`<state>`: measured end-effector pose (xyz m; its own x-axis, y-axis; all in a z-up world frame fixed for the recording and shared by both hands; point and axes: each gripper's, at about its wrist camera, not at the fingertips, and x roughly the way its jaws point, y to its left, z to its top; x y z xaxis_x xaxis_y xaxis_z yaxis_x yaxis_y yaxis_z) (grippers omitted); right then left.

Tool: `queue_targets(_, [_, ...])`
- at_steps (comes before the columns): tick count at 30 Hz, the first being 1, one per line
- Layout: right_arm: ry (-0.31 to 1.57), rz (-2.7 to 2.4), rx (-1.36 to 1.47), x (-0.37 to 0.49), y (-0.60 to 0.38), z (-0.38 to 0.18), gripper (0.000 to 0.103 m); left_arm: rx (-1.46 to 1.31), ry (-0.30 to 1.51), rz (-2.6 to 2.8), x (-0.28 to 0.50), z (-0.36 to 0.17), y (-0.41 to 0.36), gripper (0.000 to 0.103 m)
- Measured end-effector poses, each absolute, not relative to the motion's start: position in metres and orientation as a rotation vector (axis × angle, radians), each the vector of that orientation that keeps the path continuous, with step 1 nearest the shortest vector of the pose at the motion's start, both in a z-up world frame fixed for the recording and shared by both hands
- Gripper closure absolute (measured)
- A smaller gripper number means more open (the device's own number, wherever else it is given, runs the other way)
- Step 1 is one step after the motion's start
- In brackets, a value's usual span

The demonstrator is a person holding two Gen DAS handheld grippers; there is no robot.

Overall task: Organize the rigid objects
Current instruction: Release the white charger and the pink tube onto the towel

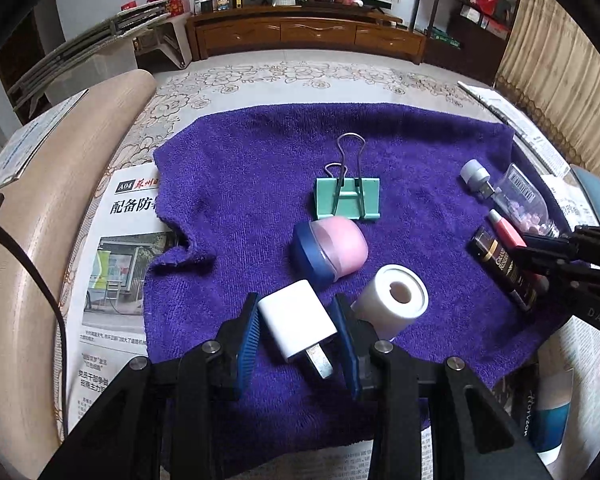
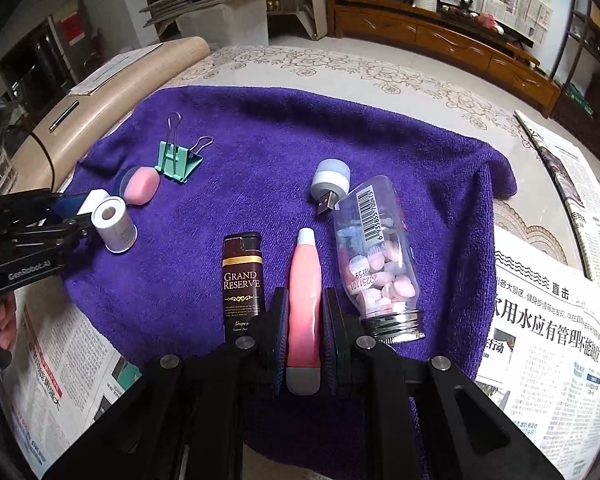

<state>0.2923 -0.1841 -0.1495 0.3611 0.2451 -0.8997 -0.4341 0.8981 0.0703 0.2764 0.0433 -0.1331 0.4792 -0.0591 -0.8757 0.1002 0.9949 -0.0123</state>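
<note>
My left gripper point(image 1: 296, 312) is shut on a white charger plug point(image 1: 296, 320) low over the purple towel point(image 1: 240, 168). A white roll point(image 1: 396, 296), a pink and blue jar point(image 1: 332, 250) and a green binder clip point(image 1: 348, 198) lie just beyond it. My right gripper point(image 2: 304, 304) is shut on a pink tube point(image 2: 305, 292) lying on the towel point(image 2: 260, 128). A brown Grand Reserve box point(image 2: 242, 284) lies left of it, a clear candy bottle point(image 2: 376, 256) right of it, and a grey USB light point(image 2: 330, 184) beyond.
Newspapers point(image 2: 540, 320) cover the table around the towel on both sides point(image 1: 116, 260). A beige chair back point(image 1: 60, 184) stands at the left. A wooden cabinet point(image 1: 308, 34) lines the far wall.
</note>
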Motion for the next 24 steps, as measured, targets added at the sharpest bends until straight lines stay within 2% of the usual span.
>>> queue_targets(5, [1.123, 0.456, -0.205, 0.293, -0.183, -0.149, 0.086, 0.088, 1.066, -0.102, 0.274, -0.133, 0.041, 0.067])
queue_targets(8, [1.119, 0.465, -0.22, 0.292, -0.183, -0.15, 0.086, 0.104, 1.067, -0.093, 0.272, -0.133, 0.045, 0.058])
queue_targets(14, [1.126, 0.486, -0.239, 0.292, -0.184, -0.151, 0.085, 0.135, 1.076, -0.091, 0.273, -0.132, 0.043, 0.055])
queue_targets(16, [1.133, 0.498, -0.233, 0.292, -0.185, -0.151, 0.08, 0.135, 1.085, -0.091, 0.273, -0.131, 0.043, 0.053])
queue_targets(18, [1.139, 0.518, -0.23, 0.289, -0.189, -0.15, 0.067, 0.13, 1.091, -0.09, 0.272, -0.131, 0.042, 0.051])
queue_targets(20, [1.135, 0.527, -0.239, 0.286, -0.19, -0.15, 0.061, 0.126, 1.096, -0.089, 0.27, -0.13, 0.041, 0.048])
queue_targets(22, [1.128, 0.534, -0.24, 0.283, -0.191, -0.15, 0.06, 0.124, 1.094, -0.092, 0.267, -0.126, 0.04, 0.044])
queue_targets(23, [1.132, 0.535, -0.225, 0.282, -0.194, -0.149, 0.055, 0.129, 1.093, -0.092, 0.265, -0.124, 0.039, 0.04])
queue_targets(24, [1.143, 0.536, -0.208, 0.281, -0.196, -0.149, 0.051, 0.143, 1.087, -0.083, 0.262, -0.121, 0.038, 0.031])
